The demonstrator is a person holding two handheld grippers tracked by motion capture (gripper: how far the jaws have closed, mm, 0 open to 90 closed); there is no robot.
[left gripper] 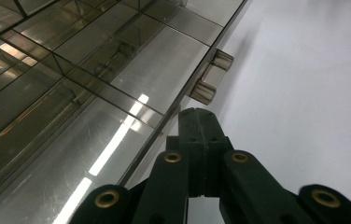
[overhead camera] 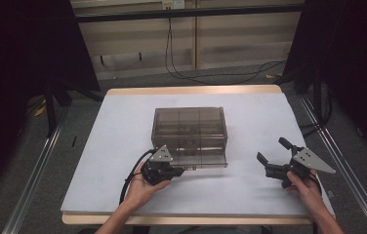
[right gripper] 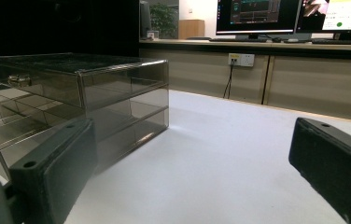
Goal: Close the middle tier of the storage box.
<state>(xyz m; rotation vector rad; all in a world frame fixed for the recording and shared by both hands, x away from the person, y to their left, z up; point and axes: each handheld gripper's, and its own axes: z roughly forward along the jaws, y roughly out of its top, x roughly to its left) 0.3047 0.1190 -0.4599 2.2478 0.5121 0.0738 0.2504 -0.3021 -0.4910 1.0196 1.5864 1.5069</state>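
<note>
While its jaws are pressed together on nothing, the left hand-held gripper (left gripper: 197,140) sits just short of the small handle (left gripper: 212,77) on the bottom drawer (overhead camera: 202,157), which stands a little way out of the smoky clear drawer cabinet (overhead camera: 190,127) at the middle of the bench (overhead camera: 123,122). The step looks like working that drawer, so I would move it straight along its runners, not sideways. The right hand-held gripper (overhead camera: 275,157) hangs wide and empty, well apart.
</note>
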